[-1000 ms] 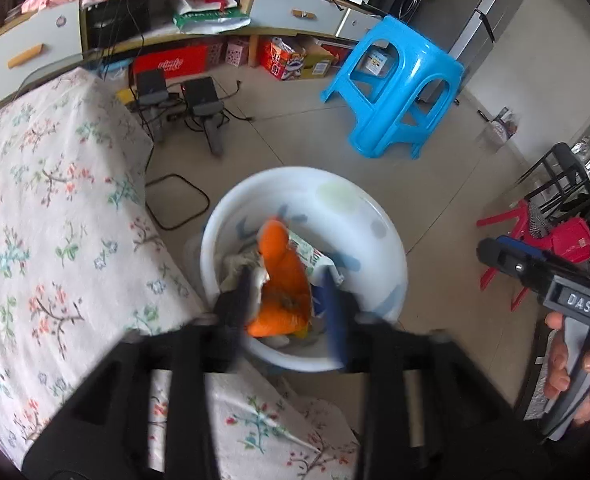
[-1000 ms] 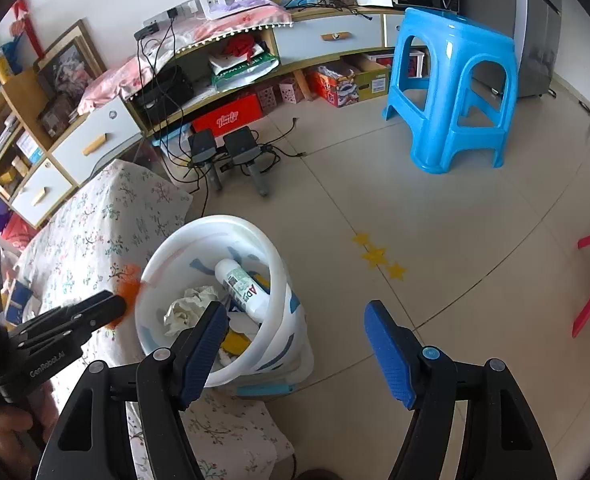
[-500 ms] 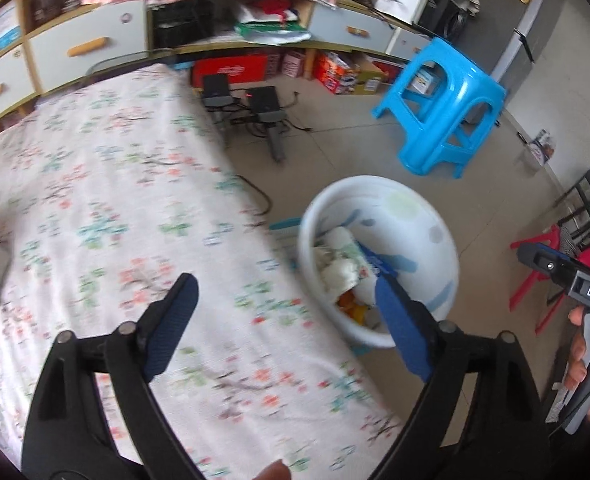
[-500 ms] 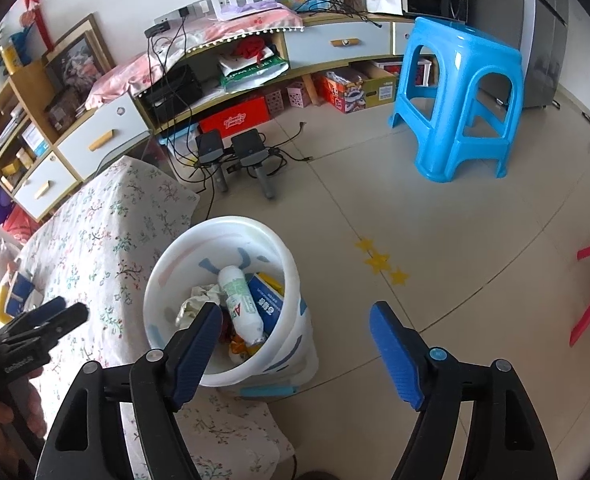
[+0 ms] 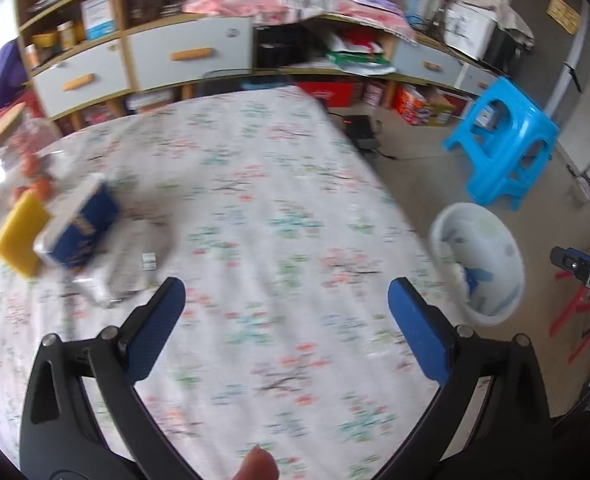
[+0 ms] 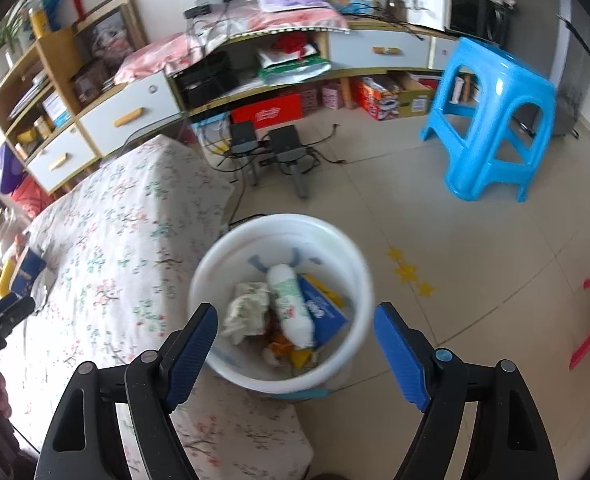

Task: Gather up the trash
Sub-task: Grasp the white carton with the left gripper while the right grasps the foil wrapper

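Inside white bin (image 6: 359,276): bottle (image 6: 291,306), crumpled paper (image 6: 245,310), blue carton (image 6: 323,312).

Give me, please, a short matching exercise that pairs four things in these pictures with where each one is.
Things:
1. blue carton
2. white bottle
3. blue stool
4. yellow stars

Places:
A. standing on the floor near the shelves
B. marked on the floor tiles beside the bin
C. lying in the white bin
D. lying on the flowered tablecloth

Pairs: 1-D, 2-C, 3-A, 4-B
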